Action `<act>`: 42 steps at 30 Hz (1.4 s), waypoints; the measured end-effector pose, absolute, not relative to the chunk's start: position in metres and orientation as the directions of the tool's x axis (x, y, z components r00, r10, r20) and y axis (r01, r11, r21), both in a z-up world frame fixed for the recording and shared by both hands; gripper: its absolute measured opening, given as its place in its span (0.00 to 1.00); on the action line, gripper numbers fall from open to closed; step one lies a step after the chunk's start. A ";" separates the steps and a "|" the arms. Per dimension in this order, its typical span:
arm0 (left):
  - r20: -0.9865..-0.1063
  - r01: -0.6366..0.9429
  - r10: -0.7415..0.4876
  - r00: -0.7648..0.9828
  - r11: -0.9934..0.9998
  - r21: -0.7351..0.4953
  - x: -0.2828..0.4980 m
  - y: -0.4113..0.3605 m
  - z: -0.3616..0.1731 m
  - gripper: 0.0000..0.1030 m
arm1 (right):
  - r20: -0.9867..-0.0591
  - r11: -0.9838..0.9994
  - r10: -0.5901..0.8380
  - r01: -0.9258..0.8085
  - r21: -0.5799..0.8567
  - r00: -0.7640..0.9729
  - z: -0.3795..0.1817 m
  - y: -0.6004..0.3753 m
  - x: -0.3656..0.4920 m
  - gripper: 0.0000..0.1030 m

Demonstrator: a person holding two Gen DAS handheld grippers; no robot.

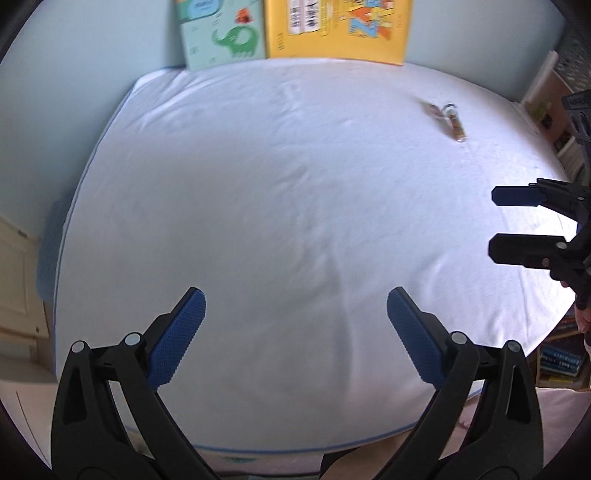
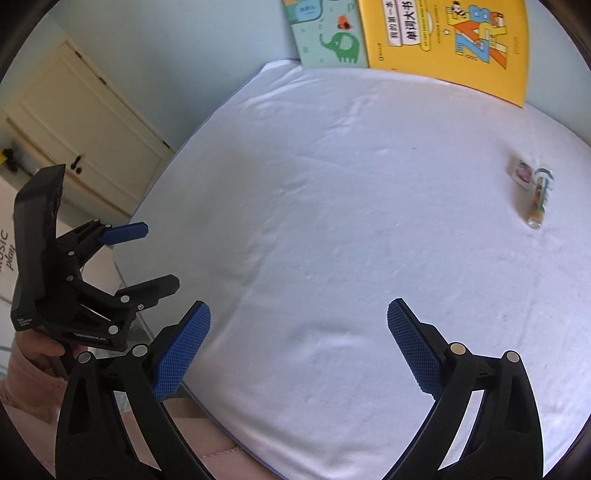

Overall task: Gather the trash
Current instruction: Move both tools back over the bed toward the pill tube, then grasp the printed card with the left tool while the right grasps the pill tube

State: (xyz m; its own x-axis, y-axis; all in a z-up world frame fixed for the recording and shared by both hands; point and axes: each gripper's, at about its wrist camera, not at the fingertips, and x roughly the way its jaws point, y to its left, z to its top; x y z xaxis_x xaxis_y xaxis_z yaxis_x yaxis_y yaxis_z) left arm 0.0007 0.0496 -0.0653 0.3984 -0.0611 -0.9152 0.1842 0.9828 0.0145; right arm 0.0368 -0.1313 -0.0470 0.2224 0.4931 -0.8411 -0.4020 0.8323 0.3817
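A small clear tube-shaped piece of trash [image 1: 455,123] [image 2: 538,201] lies on the white sheet at the far right, with a little printed wrapper [image 1: 433,108] [image 2: 522,171] touching its far end. My left gripper [image 1: 295,314] [image 2: 157,256] hovers open over the near middle of the bed, nothing between its blue pads. My right gripper [image 2: 299,332] [image 1: 496,223] is also open and empty, to the right of the left one. Both are well short of the trash.
The white bed [image 1: 277,184] fills both views. A yellow book [image 1: 340,26] [image 2: 447,40] and a green elephant book [image 1: 225,33] [image 2: 327,35] lean against the far wall. A cream door [image 2: 81,133] is left of the bed; bookshelves [image 1: 561,354] stand on the right.
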 end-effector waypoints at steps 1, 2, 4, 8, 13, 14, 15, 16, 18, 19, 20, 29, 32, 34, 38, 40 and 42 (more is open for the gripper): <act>-0.913 0.211 -0.074 0.400 0.977 0.013 0.005 0.040 -0.064 0.94 | -0.842 0.839 0.487 -0.394 0.376 0.231 -0.048 -0.140 0.038 0.93; -0.913 0.224 -0.075 0.402 0.974 0.019 0.009 0.034 -0.063 0.94 | -0.844 0.846 0.479 -0.382 0.372 0.242 -0.049 -0.148 0.038 0.93; -0.912 0.259 -0.080 0.401 0.965 0.030 0.018 0.017 -0.058 0.94 | -0.845 0.861 0.466 -0.355 0.365 0.262 -0.049 -0.161 0.040 0.93; -0.914 0.328 -0.087 0.395 0.943 0.052 0.036 -0.011 -0.055 0.94 | -0.842 0.886 0.440 -0.304 0.350 0.311 -0.048 -0.192 0.041 0.93; -0.923 0.406 -0.088 0.374 0.911 0.077 0.057 -0.044 -0.059 0.94 | -0.839 0.909 0.409 -0.242 0.340 0.358 -0.047 -0.224 0.043 0.93; -0.923 0.422 -0.084 0.377 0.902 0.091 0.061 -0.050 -0.060 0.94 | -0.839 0.912 0.403 -0.233 0.336 0.366 -0.047 -0.228 0.045 0.93; -0.923 0.433 -0.079 0.377 0.896 0.100 0.063 -0.054 -0.060 0.94 | -0.838 0.917 0.395 -0.221 0.333 0.377 -0.047 -0.234 0.046 0.93; -0.923 0.447 -0.075 0.376 0.888 0.110 0.069 -0.061 -0.060 0.94 | -0.837 0.919 0.391 -0.212 0.333 0.383 -0.047 -0.238 0.048 0.93; -0.924 0.467 -0.083 0.374 0.878 0.110 0.078 -0.070 -0.060 0.94 | -0.836 0.923 0.383 -0.191 0.334 0.394 -0.048 -0.248 0.052 0.93; -0.925 0.475 -0.086 0.370 0.873 0.109 0.082 -0.073 -0.061 0.94 | -0.835 0.925 0.379 -0.180 0.333 0.400 -0.048 -0.254 0.054 0.93; -0.925 0.487 -0.088 0.369 0.867 0.111 0.088 -0.079 -0.061 0.94 | -0.833 0.927 0.376 -0.171 0.335 0.405 -0.047 -0.258 0.057 0.93; -0.915 0.587 -0.114 0.387 0.796 0.149 0.146 -0.121 -0.061 0.94 | -0.843 0.950 0.309 -0.106 0.293 0.440 -0.059 -0.283 0.095 0.93; -0.918 0.620 -0.143 0.370 0.774 0.129 0.168 -0.133 -0.065 0.94 | -0.848 0.946 0.322 -0.097 0.311 0.421 -0.069 -0.290 0.112 0.93; -0.924 0.654 -0.174 0.340 0.750 0.100 0.181 -0.142 -0.068 0.94 | -0.848 0.942 0.331 -0.100 0.319 0.414 -0.074 -0.294 0.121 0.93; -0.923 0.713 -0.193 0.334 0.692 0.113 0.205 -0.161 -0.079 0.93 | -0.853 0.941 0.338 -0.129 0.313 0.398 -0.084 -0.299 0.139 0.93; -0.921 0.736 -0.214 0.324 0.669 0.104 0.216 -0.168 -0.084 0.93 | -0.856 0.941 0.339 -0.142 0.308 0.389 -0.090 -0.302 0.147 0.93; -0.922 0.760 -0.238 0.305 0.644 0.085 0.227 -0.175 -0.090 0.93 | -0.859 0.939 0.344 -0.154 0.308 0.379 -0.096 -0.304 0.155 0.93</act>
State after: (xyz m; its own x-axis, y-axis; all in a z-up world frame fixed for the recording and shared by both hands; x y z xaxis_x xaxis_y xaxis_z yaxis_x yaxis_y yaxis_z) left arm 0.2270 -0.1754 -0.0899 0.3052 -0.2381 -0.9221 0.7599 0.6444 0.0851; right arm 0.1551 -0.3041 -0.0964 0.3792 0.3436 -0.8592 -0.1536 0.9390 0.3078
